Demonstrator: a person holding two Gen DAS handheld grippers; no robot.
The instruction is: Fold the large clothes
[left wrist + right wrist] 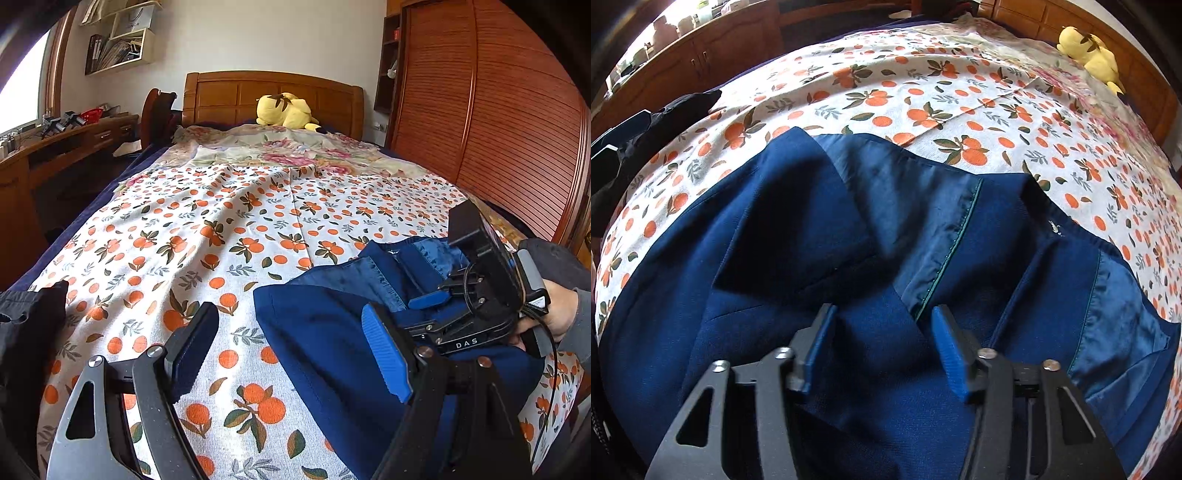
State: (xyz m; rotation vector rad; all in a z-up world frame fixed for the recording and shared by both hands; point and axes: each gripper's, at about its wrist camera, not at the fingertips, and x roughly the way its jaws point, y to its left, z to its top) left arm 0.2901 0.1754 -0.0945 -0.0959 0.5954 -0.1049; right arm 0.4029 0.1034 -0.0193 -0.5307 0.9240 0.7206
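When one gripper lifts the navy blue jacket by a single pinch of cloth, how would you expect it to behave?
The navy jacket lies in soft folds on the bedsheet, so it will probably droop rather than hold its shape. Its shiny lining looks smooth and may slip between the right gripper pads. Being large and layered, it likely drags.

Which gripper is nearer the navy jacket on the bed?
Right. The right gripper is down over the navy jacket, fabric between its parted fingers. The left gripper hangs beside the jacket's edge, mostly over the orange-print sheet.
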